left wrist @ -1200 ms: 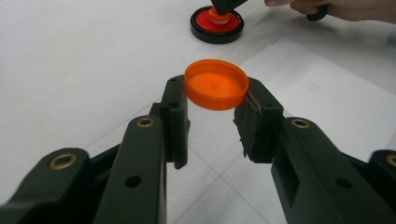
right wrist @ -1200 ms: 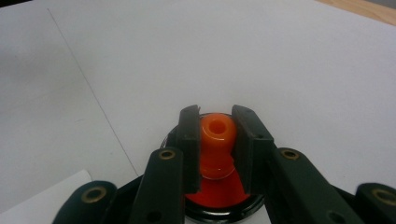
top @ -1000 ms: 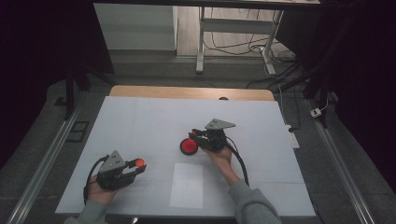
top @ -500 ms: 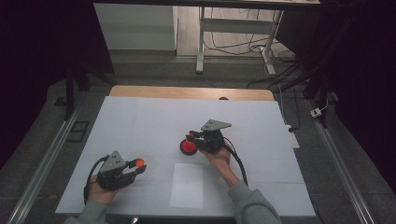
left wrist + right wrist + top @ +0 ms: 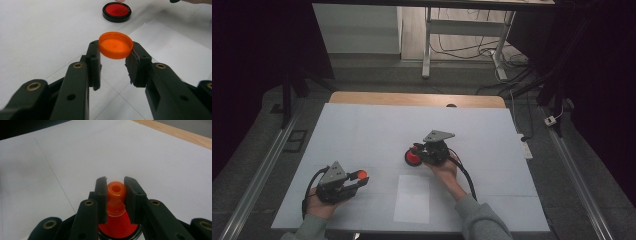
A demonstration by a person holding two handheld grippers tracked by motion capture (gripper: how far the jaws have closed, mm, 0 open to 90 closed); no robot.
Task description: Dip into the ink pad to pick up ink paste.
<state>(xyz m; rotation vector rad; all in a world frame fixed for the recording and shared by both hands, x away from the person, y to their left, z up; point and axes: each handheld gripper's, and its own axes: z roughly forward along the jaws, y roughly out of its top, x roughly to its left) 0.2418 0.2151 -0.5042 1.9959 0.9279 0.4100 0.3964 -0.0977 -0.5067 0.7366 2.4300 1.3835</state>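
High view: left gripper [image 5: 358, 179] held low at the near left of the white table sheet [image 5: 362, 130], jaws clamped on a small orange cap [image 5: 360, 174] at their tips. Right gripper [image 5: 418, 151] placed near the middle of the sheet, pointing left, jaws closed over the orange neck of a red bottle [image 5: 413, 157] with a black rim around its base. Grey three-cornered plate visible on top of each gripper; black cables trailing back toward the person's sleeves. Pale paper rectangle [image 5: 412, 198] lying flat between the two hands, near the front edge — touched by neither gripper. Wooden table edge [image 5: 417, 99] exposed beyond the sheet; metal frame legs and loose floor cables farther back, well apart from the work.

Left gripper view: cap [image 5: 115, 45] gripped by its sides between the two pads, hollow side facing the camera, raised off the sheet. Beyond it — a red disc with a black rim [image 5: 117, 11], the bottle seen from afar, resting on the sheet. Corner of the paper rectangle [image 5: 172, 50] lying to the right under the jaws. Path between cap and bottle unobstructed.

Right gripper view: jaws narrow, pressed on both sides of the bottle's open orange neck [image 5: 115, 190]; red body [image 5: 117, 225] widening below, black rim at the bottom edge. Bare white sheet [image 5: 62, 157] ahead, wooden edge [image 5: 180, 132] at the upper right.
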